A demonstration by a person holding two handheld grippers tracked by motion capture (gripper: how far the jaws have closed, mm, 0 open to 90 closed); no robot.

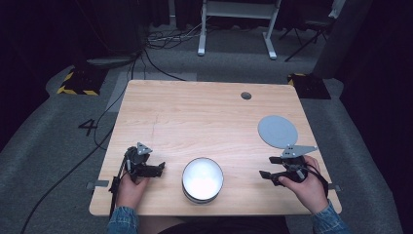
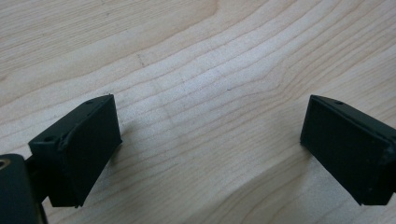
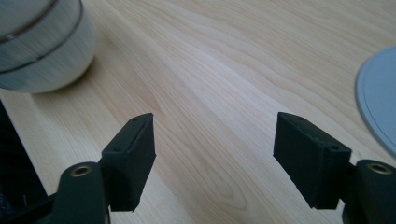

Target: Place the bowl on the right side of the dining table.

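Fingers of both grippers spread, pinching nothing, either side of the white bowl.
Left gripper point(image 1: 158, 168) and right gripper point(image 1: 270, 167) flank the bowl point(image 1: 202, 179) at the bench's point(image 1: 195, 112) near edge; likely glazed, slippery, breakable, so take its rim. Grey disc point(image 1: 277, 130) lies beyond it, right; nothing obstructs.

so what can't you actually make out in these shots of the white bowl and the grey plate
- White round bowl: glare in the high view washes out its inside; the right gripper view's top-left edge crops it and it is blurred.
- Flat grey round plate: cropped by the right gripper view's right edge.
- Small dark round spot on the table: too small to identify.
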